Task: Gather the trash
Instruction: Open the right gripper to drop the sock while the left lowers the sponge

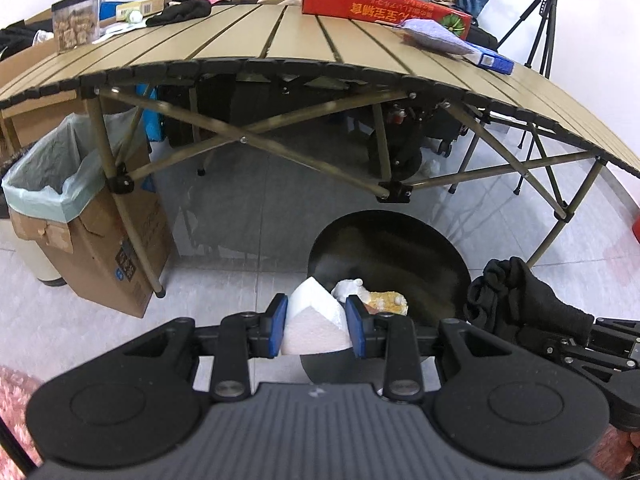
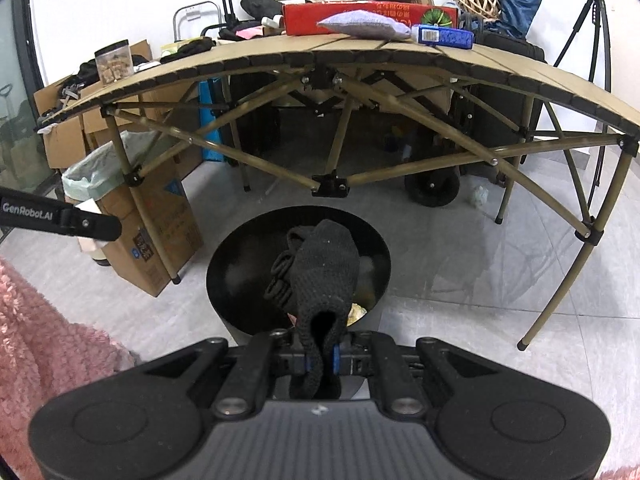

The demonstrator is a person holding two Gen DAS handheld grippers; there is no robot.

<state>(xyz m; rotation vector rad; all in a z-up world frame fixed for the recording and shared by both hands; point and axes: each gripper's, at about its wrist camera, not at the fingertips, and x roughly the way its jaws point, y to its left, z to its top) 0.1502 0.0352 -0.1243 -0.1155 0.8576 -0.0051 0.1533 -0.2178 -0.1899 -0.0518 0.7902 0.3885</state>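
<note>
Left gripper [image 1: 316,330] pinches foam block [image 1: 314,322] at black bin [image 1: 400,248] rim: light, crushable, grip flat faces. Right gripper [image 2: 320,358] clamps limp black knit cloth [image 2: 320,276] over bin; snags easily.

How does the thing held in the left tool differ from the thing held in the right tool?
The left tool grips a white foam block, rigid with flat faces; the right tool grips a black knitted cloth, soft and crumpled. The block sits between spread fingers; the cloth is pinched between nearly closed ones. Both hang over the black bin.
</note>
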